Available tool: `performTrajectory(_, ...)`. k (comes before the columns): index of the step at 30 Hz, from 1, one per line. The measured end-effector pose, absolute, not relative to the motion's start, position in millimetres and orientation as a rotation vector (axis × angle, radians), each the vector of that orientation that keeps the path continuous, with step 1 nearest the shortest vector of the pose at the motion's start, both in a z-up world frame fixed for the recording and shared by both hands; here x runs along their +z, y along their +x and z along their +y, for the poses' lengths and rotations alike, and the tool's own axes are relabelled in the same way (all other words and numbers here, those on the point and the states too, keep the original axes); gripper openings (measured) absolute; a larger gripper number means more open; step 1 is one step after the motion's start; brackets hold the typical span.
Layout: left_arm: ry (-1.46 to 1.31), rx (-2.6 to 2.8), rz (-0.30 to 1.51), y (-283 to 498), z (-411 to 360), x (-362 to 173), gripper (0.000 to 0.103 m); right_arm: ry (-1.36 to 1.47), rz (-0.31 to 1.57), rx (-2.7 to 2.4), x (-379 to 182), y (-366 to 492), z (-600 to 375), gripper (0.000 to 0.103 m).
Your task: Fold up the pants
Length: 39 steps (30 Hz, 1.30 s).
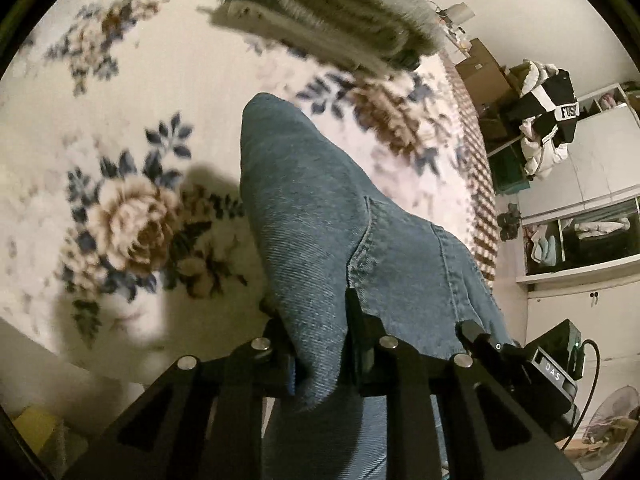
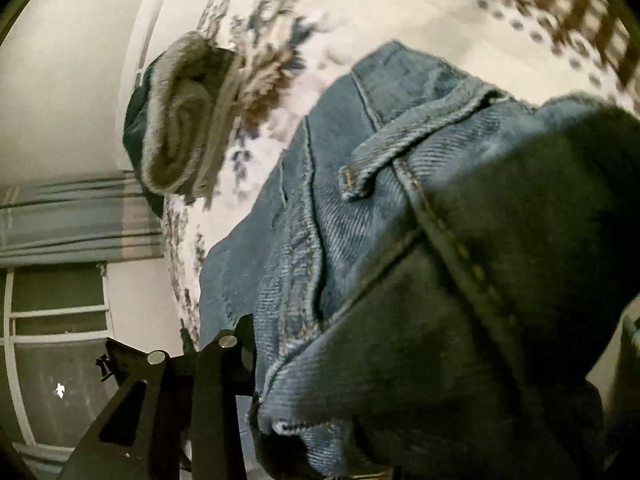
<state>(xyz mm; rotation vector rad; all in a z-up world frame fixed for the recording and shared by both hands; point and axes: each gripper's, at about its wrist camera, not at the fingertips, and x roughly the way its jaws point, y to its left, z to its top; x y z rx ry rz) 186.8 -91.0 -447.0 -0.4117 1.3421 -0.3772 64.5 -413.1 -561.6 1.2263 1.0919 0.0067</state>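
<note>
1. While both grips hold, jeans hang ahead of the left hand-held gripper, trailing forward and down to the floral bed cover; rest of the fabric drops below the camera.
2. Left hand-held gripper: clenched on a bunched denim edge, pads pinching it tight.
3. Right hand-held gripper: only its left finger shows, denim covers the other; fabric sits between, looks grasped on a thick seamed part, likely the waistband area.
4. Step in hand, my read: lifting the pants off the bed to spread or align them before folding.
5. To do it well: raise both hands evenly, keep the edge taut between them, don't let the thick seam slip.
6. Keep clear of the folded grey garment lying far ahead on the bed.
</note>
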Motion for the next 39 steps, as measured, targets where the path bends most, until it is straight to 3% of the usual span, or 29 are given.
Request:
performTrajectory(11,-0.405,-0.427,1.209,287.3,-102.7,-337.7,0.016,1.180,0.983,0.068,-444.0,150.9,-417.5,0.041)
performTrajectory(21,-0.452,-0.502,1.086,504.0,-100.5,-285.5,0.016,1.168,0.785,0.047,-364.6,339.0,-418.7,0.041)
performTrajectory(26,-0.445,-0.487,1.092,598.3,-91.3,-324.5,0.016,1.144,0.729,0.059,-370.6,454.1,-411.6,0.041)
performTrajectory(33,-0.451,-0.399,1.264,646.0,-67.2,-441.5,0.019,1.079,0.885,0.008,-467.3,555.3,-384.7,0.042)
performTrajectory(39,-0.477,-0.427,1.274,642.4,-57.7,-440.2,0.022,1.096,0.972,0.020,-489.3,548.3,-383.3,0.052)
